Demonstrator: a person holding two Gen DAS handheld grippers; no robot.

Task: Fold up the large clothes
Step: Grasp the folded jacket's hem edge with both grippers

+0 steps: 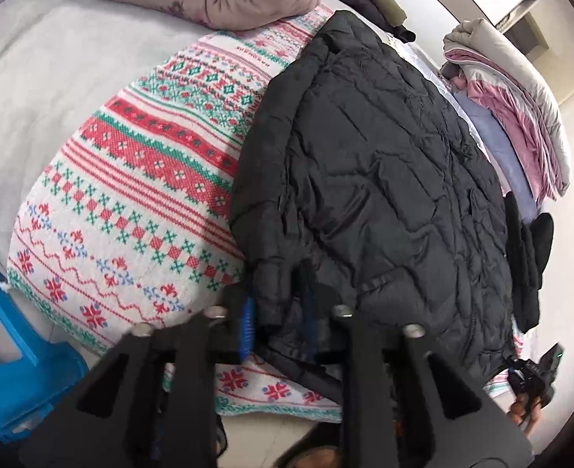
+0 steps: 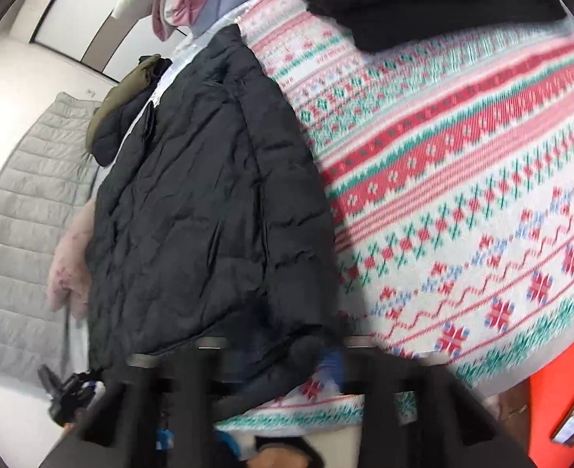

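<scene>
Straight ahead of the left gripper (image 1: 277,327), the black jacket (image 1: 364,179) lies on the patterned blanket (image 1: 131,202), its long axis running away from the camera. The jaws stand apart around the jacket's near hem, not visibly clamped.

From the right wrist, the jacket (image 2: 201,202) lies ahead and to the left, lengthwise away. The right gripper (image 2: 275,355) also looks spread at the hem; blur hides any contact. Both grippers seem equally near.
</scene>
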